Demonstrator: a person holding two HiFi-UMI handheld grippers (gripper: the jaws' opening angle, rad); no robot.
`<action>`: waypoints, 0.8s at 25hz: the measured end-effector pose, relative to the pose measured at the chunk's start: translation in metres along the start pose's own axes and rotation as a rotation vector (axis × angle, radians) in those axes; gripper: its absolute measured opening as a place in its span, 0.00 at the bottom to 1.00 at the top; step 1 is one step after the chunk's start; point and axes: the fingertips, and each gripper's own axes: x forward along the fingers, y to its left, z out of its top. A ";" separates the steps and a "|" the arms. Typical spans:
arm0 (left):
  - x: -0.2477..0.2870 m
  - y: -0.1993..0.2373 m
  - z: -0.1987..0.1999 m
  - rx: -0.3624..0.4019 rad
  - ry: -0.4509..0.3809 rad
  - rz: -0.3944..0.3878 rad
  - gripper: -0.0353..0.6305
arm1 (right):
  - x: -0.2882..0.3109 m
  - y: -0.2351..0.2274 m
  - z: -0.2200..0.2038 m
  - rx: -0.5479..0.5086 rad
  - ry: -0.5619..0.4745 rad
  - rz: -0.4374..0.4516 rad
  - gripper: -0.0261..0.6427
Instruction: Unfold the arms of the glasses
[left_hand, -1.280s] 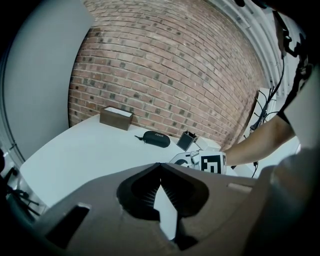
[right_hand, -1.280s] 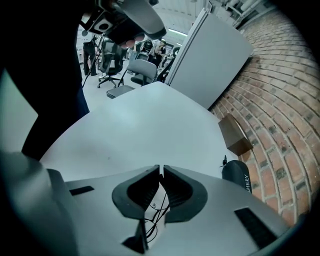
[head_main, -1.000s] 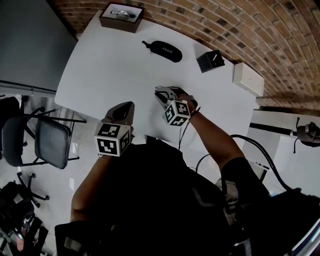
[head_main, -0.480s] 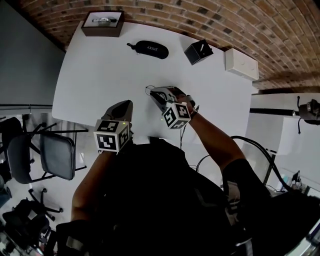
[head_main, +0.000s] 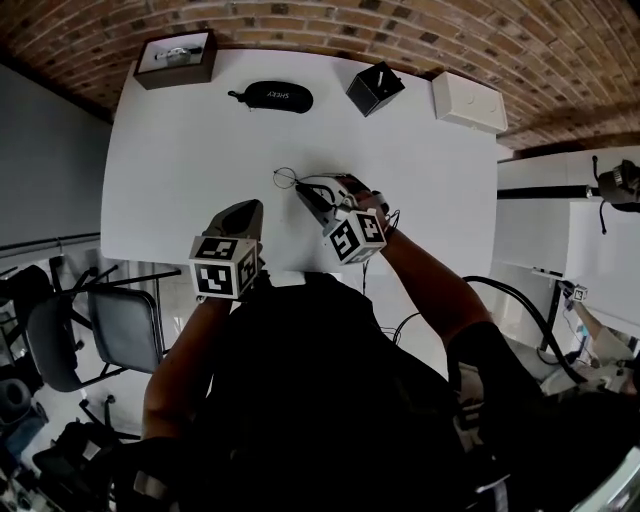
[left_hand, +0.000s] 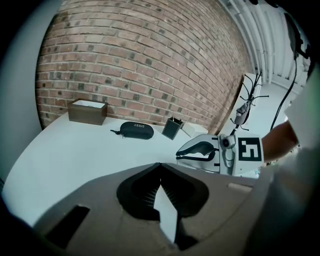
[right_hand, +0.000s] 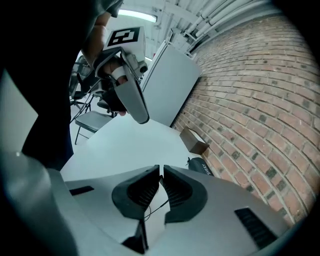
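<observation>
step: glasses arms not yet unfolded | how: I'd steady the frame in the right tool (head_main: 300, 191), open the left tool (head_main: 256, 207) and ease one arm outward gently, since the wire looks easily bent | tools: right clenched on the thin wire glasses (head_main: 285, 178); left clenched, empty | where: glasses jut from the right tool's tip over the mid desk (head_main: 190, 150), left tool near, apart
</observation>
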 end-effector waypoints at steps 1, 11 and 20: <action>0.002 -0.001 0.000 0.006 0.005 -0.005 0.07 | -0.003 0.000 -0.001 0.007 -0.005 -0.009 0.08; 0.015 -0.012 -0.009 0.038 0.060 -0.034 0.07 | -0.033 -0.005 -0.016 0.052 -0.016 -0.112 0.08; 0.023 -0.024 -0.011 0.054 0.083 -0.048 0.07 | -0.058 -0.006 -0.032 0.128 -0.024 -0.210 0.08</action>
